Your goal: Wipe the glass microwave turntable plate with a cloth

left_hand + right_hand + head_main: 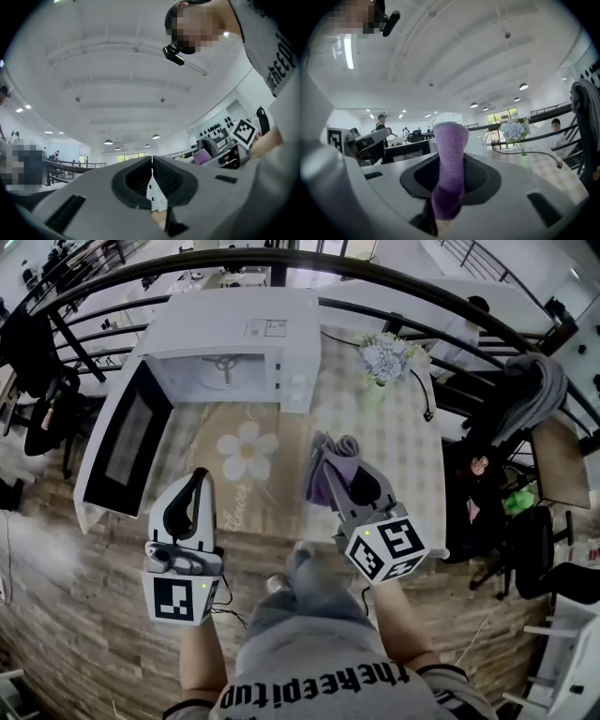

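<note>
Over the table edge, my right hand-held gripper pinches the purple cloth; my left hand-held gripper is closed on nothing. The glass plate seems to sit inside the open microwave, barely visible, so I could misjudge its position and knock it.

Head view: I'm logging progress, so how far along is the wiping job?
Done: the microwave door stands open and the right gripper is shut on the purple cloth. In hand: nothing more; the left gripper is shut and empty. Left: all the wiping. I cannot make out the glass plate; only a roller ring shows in the cavity.
</note>
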Action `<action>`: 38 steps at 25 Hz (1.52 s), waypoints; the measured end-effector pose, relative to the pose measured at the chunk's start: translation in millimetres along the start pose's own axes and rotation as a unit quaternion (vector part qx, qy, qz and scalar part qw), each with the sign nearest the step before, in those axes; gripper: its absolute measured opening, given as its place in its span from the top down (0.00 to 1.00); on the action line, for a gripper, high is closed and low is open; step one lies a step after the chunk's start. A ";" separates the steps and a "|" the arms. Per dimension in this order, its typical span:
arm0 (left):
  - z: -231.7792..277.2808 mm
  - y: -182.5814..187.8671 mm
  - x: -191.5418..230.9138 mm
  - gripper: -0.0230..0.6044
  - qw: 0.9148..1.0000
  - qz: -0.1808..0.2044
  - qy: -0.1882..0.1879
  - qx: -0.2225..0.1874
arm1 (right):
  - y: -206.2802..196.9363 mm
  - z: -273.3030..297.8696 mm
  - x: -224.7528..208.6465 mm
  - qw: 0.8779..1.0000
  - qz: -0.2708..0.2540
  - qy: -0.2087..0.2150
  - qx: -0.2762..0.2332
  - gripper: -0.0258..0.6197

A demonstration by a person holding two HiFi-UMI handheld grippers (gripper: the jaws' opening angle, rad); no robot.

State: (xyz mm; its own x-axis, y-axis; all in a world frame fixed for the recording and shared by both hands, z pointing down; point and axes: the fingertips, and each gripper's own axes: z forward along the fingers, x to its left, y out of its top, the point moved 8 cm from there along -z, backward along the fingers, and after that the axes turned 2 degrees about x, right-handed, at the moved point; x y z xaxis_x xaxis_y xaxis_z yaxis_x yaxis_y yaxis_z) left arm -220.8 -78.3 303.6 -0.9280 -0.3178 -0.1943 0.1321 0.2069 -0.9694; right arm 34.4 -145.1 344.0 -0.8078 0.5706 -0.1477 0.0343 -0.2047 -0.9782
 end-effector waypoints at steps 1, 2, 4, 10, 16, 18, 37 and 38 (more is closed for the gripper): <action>3.8 -3.5 0.9 0.95 1.000 -0.002 -0.003 0.003 | -7.0 6.5 -3.0 1.000 0.007 0.000 0.014 0.78; 7.1 -7.2 2.0 0.95 1.000 -0.004 -0.005 0.007 | -14.5 12.9 -6.0 0.999 0.017 -0.002 0.030 0.78; 13.5 -15.3 4.4 0.95 1.000 -0.009 -0.008 0.014 | -30.0 26.4 -12.7 0.997 0.042 -0.006 0.064 0.78; 32.5 -41.9 14.0 0.95 0.999 -0.027 -0.006 0.042 | -72.9 77.2 -34.6 0.981 0.111 -0.014 0.160 0.78; 46.0 -63.8 21.7 0.95 0.997 -0.037 0.001 0.069 | -107.6 126.6 -40.4 0.962 0.138 -0.002 0.234 0.78; 50.1 -68.1 24.8 0.95 0.996 -0.040 0.003 0.074 | -117.2 141.5 -41.2 0.957 0.146 0.003 0.250 0.79; 56.8 -90.7 48.8 0.95 0.992 -0.042 0.050 0.111 | -182.7 238.0 -18.8 0.916 -0.001 0.020 0.401 0.80; 57.4 -90.7 49.2 0.95 0.992 -0.042 0.051 0.109 | -182.4 238.0 -19.4 0.915 -0.006 0.022 0.403 0.80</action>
State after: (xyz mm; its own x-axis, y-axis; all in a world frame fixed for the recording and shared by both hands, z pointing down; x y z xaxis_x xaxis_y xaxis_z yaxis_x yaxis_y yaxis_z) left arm -258.4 -165.8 373.3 -0.9679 -0.2283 -0.1051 0.1138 -0.0251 -0.9932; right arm -96.2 -308.1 560.0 -0.7806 0.6039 -0.1614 -0.4333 -0.7088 -0.5567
